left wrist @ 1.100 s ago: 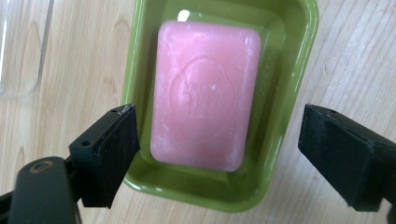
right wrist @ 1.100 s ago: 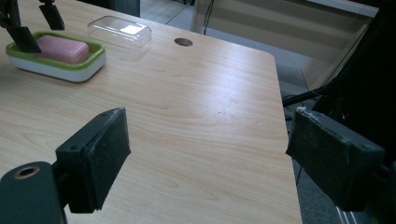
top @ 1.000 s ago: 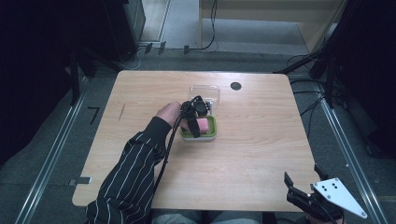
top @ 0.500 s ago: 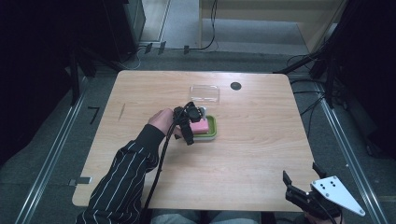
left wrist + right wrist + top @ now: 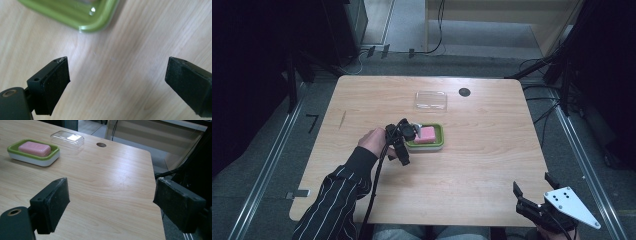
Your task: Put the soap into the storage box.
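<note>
Judging by the layout, soap set down and time to fetch the lid. Left gripper (image 5: 404, 147) poised just left of the dish (image 5: 439, 142), jaws wide, just been opening, nothing between them; bare table (image 5: 140, 45) under the gap in the left gripper view. Soap (image 5: 427, 134) lying flat inside the dish, mid-table. Lid (image 5: 431, 100) resting on the table beyond the dish, near it but apart.

To do it well:
- Clear the dish rim before swinging toward the lid, so as not to nudge the dish.
- Keep the jaws this wide on approach, then close across the lid's short sides, gently, as thin clear plastic probably flexes and slips.
- Lower the lid level over the soap and line it up with the green rim before letting go.
- Leave the right gripper (image 5: 533, 184) parked at the near right corner, jaws spread and empty, or bring it in to steady the dish if needed.

Hard to make out:
- Dish cut off at the top edge of the left gripper view, just a green corner (image 5: 95, 23) in frame.
- From above, left end of the dish covered by the gripper; something pale there, possibly the dish's white base.
- Lid edges faint against the wood; clearer in the right gripper view (image 5: 67, 138).
- Right hand cut off at the bottom edge.
</note>
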